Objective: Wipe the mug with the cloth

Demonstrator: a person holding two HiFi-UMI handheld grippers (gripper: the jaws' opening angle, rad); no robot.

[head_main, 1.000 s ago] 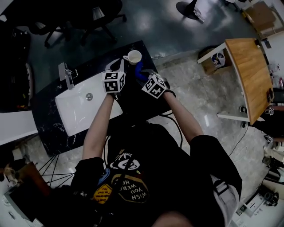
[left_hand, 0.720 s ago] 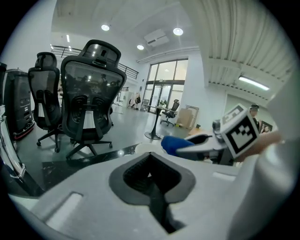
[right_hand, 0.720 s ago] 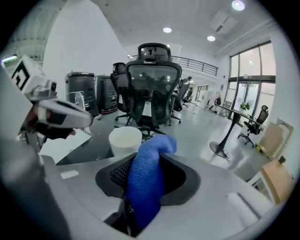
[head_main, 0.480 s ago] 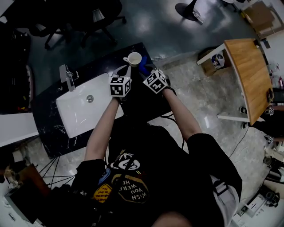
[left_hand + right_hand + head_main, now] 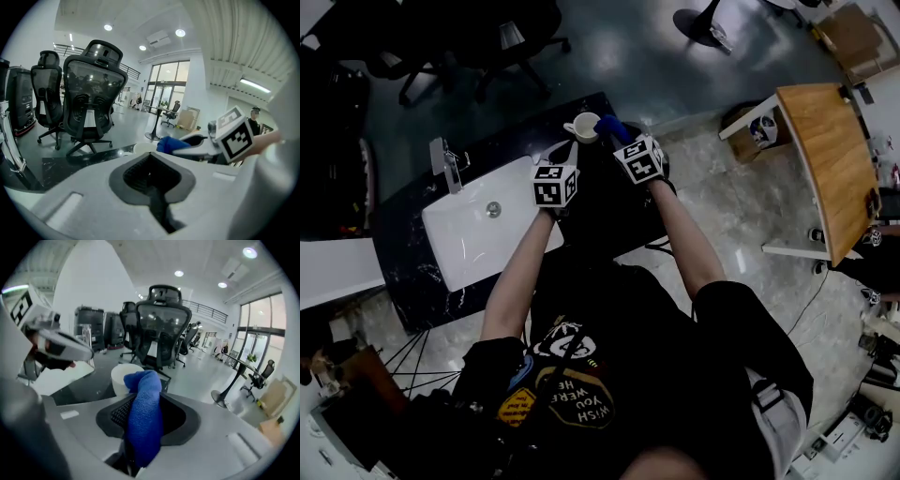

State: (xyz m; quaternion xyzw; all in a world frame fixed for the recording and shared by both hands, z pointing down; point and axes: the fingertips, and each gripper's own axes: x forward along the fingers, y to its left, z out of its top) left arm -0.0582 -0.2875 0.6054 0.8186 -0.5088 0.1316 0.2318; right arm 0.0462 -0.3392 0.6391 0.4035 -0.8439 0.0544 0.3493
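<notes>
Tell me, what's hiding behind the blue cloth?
The white mug, standing on the dark counter. The cloth covers its right side, so that part can't be seen.

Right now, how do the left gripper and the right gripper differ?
The left gripper is shut and empty; the right gripper clamps a blue cloth. The right gripper reaches up beside the mug; the left gripper sits farther back, by the sink. Both carry marker cubes.

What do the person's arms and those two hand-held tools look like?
Both the left tongs and right tongs have pale grey plastic shells with dark ribbed pads. Each carries a white cube printed with black square markers. The person wears a black short-sleeved T-shirt with a printed front; forearms are bare.
</notes>
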